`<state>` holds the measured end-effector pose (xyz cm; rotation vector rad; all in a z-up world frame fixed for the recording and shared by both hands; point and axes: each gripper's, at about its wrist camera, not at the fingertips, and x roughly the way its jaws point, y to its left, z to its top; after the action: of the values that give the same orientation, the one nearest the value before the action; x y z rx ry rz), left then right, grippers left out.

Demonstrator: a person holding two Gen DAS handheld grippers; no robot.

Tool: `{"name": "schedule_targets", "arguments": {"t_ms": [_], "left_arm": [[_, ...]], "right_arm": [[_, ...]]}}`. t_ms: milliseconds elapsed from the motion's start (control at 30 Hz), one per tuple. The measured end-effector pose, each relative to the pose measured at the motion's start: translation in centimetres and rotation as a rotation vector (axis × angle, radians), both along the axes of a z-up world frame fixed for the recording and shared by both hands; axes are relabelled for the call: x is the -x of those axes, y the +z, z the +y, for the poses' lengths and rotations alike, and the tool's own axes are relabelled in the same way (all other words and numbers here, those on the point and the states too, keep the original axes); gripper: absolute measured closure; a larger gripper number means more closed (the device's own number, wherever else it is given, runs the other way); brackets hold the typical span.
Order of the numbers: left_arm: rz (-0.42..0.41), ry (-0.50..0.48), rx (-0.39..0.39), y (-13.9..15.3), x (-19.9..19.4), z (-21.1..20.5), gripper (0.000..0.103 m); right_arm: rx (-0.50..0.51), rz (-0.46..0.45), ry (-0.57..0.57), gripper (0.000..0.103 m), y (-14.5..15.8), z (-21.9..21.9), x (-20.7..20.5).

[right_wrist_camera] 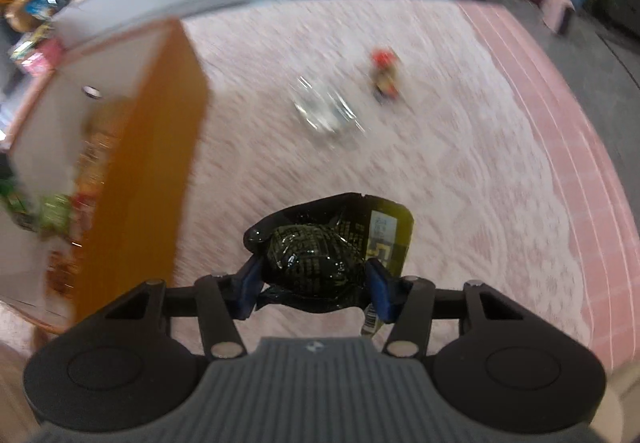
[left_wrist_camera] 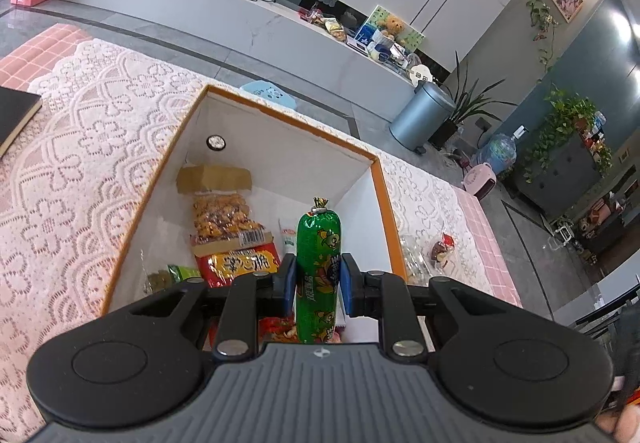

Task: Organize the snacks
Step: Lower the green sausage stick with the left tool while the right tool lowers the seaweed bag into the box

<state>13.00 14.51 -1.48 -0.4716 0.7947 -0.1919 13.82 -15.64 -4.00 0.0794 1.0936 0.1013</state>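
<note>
My left gripper (left_wrist_camera: 319, 281) is shut on a green sausage stick (left_wrist_camera: 319, 243) and holds it upright over the orange-rimmed white box (left_wrist_camera: 384, 199). Inside the box lie a bag of fried snacks (left_wrist_camera: 220, 217), a red and yellow packet (left_wrist_camera: 240, 263) and a green packet (left_wrist_camera: 182, 273). My right gripper (right_wrist_camera: 314, 281) is shut on a black snack pouch (right_wrist_camera: 320, 255) above the pink lace cloth, to the right of the box's orange wall (right_wrist_camera: 148, 147). The right wrist view is blurred by motion.
A clear wrapper (right_wrist_camera: 324, 109) and a small red and brown snack (right_wrist_camera: 384, 77) lie on the cloth (right_wrist_camera: 460, 163) right of the box; the small snack also shows in the left wrist view (left_wrist_camera: 440, 249). A dark book (left_wrist_camera: 16, 115) lies at far left. A grey bin (left_wrist_camera: 422, 115) stands on the floor.
</note>
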Motion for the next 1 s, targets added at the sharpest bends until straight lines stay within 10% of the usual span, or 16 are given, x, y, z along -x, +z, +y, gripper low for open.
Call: {"name": "schedule_targets", "arguments": {"t_ms": [400, 767, 1000], "left_arm": [[0.018, -0.037, -0.027, 0.7, -3.3, 1.1, 0.079], [0.127, -0.109, -0.096, -2.3, -9.1, 0.5, 0.079], [0.156, -0.149, -0.154, -3.7, -11.6, -0.6, 0.079]], "right_arm": [[0.054, -0.243, 0.481, 0.050, 6.4, 11.3, -3.1], [0.278, -0.255, 0.959, 0.049, 1.9, 18.8, -7.6], [0.362, -0.220, 1.058, 0.049, -0.4, 19.1, -11.0]]}}
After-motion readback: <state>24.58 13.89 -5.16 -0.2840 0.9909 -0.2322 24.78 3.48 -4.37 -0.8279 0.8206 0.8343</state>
